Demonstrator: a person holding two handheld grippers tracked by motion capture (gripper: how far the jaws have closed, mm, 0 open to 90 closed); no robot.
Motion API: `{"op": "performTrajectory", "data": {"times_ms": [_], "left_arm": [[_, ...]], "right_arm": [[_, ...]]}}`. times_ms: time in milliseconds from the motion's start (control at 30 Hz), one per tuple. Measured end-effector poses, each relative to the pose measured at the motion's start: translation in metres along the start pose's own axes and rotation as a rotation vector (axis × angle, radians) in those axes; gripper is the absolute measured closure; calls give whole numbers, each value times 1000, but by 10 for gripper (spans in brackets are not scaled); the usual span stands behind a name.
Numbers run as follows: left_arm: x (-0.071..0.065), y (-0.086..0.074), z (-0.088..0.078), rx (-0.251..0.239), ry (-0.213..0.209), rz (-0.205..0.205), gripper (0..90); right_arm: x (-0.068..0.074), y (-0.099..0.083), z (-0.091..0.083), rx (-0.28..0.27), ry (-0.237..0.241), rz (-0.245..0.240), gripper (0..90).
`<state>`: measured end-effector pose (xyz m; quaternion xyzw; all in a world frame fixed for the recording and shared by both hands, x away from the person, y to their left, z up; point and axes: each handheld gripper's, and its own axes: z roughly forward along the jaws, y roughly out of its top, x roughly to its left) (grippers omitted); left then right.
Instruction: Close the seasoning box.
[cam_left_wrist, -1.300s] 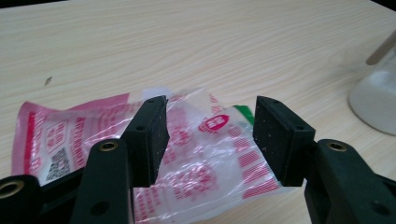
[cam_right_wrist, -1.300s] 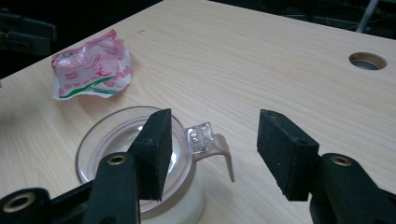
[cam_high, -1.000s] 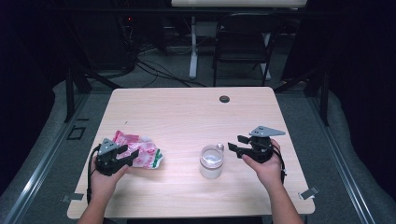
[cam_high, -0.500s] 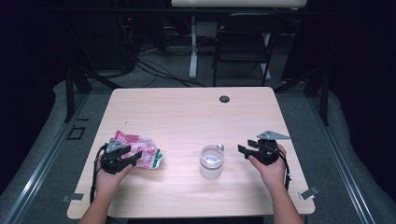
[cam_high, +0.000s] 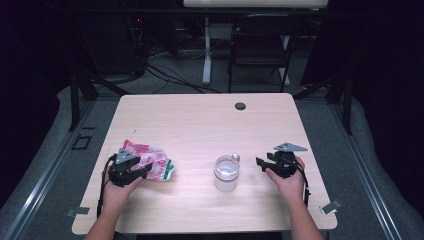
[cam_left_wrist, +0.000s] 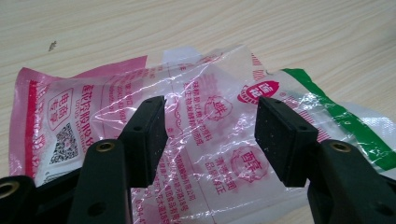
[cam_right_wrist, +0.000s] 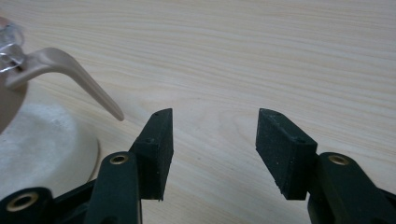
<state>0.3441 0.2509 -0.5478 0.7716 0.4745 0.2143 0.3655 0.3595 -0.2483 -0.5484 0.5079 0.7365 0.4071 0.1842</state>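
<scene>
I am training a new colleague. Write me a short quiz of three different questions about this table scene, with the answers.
1. True or false: the left gripper is shut on the plastic bag.
2. Which thing stands nearest to the right gripper? A) glass jar B) black round cap C) folding chair
3. Fill in: the bag lies ___ on the table.

Key
1. False: its jaws stand open over the bag, without pressing on it.
2. A
3. flat
</scene>
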Motion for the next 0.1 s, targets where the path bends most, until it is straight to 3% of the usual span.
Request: {"op": "performTrajectory", "data": {"times_ms": [100], "left_arm": [[1, 0, -1, -5, 4, -18, 434]], "right_arm": [[-1, 0, 1, 7, -7, 16, 446]]}}
